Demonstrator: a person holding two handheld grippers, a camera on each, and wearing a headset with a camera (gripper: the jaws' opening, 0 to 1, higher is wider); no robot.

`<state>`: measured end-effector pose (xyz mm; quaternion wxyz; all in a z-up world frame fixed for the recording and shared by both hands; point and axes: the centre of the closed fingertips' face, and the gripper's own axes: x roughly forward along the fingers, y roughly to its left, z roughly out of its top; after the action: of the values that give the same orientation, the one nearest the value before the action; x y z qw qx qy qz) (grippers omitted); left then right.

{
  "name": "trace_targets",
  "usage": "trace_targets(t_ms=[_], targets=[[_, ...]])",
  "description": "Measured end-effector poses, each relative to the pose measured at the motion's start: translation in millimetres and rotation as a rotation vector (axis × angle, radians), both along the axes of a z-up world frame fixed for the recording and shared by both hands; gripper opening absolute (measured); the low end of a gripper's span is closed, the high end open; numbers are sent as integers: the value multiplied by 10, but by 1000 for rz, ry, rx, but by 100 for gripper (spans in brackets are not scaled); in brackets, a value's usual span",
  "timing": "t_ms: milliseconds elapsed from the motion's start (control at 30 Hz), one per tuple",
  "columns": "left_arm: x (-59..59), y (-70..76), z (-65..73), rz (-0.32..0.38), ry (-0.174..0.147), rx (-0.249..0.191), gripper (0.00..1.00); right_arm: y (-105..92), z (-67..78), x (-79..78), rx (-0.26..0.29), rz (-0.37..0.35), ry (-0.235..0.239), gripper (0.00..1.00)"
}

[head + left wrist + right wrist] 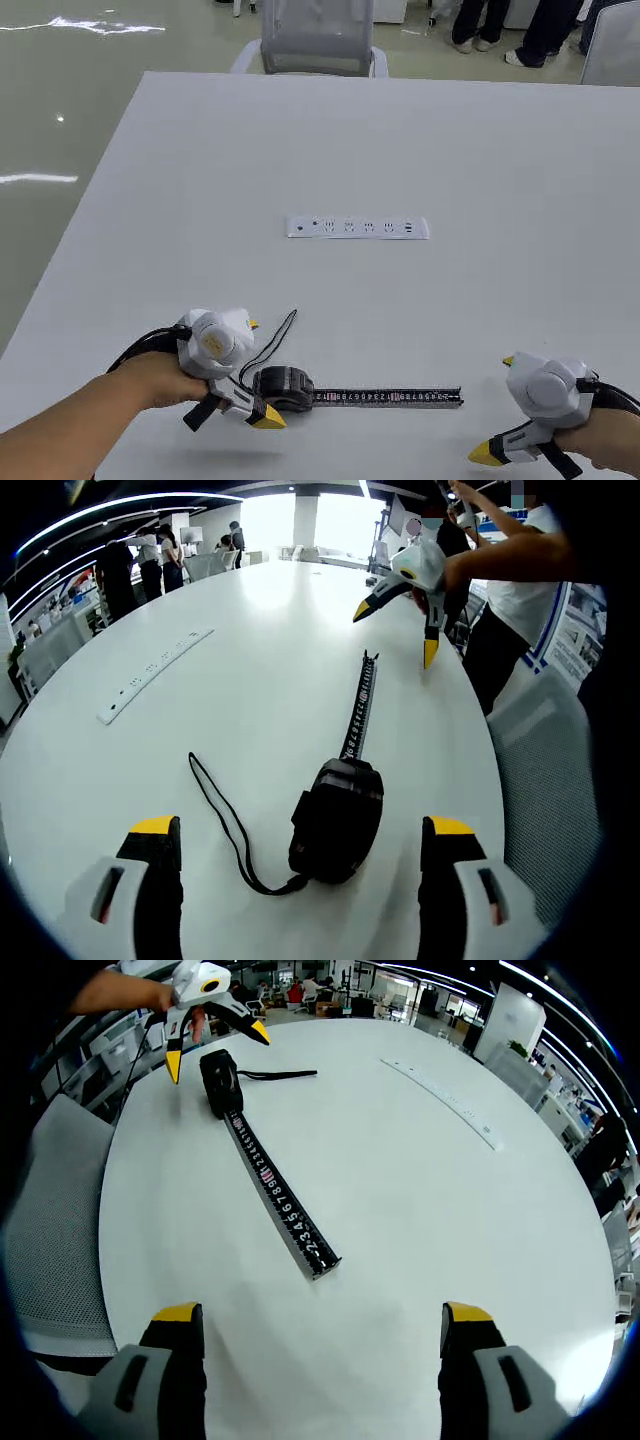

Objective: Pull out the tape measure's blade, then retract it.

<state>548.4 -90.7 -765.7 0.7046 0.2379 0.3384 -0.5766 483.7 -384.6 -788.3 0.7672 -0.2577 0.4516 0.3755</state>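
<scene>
Gaping jaws on left gripper (302,825) and right gripper (323,1312) flank a boxy black tape measure's (283,388) flat blade (390,397).

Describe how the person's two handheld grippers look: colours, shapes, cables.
Both the left gripper and the right gripper have white, rounded plastic bodies, black trim along the jaws and pointed yellow fingertips. A black cable loops behind the left one. No sleeve covers the forearm there.

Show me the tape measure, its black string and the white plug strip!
Tape measure (338,818): left gripper view, middle of its black case.
Black string (208,792): left gripper view, along its loop.
White plug strip (357,228): head view, middle of its top.
</scene>
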Motion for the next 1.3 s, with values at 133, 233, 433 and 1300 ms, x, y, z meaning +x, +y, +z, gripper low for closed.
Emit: trace_targets(t_ms=[133,233,433,1300], targets=[[-9,24,46,18,-3,-9,99,0,50,-15,12,-12,-4,100],[24,32,122,91,11,-59,99,46,165,91,105,-76,-70,100],[94,147,362,201,-45,-209,99,-109,234,130,116,-209,-121,100],[-376,1093,606,482,-60,-266,99,-231,581,-433,267,-437,-242,100]])
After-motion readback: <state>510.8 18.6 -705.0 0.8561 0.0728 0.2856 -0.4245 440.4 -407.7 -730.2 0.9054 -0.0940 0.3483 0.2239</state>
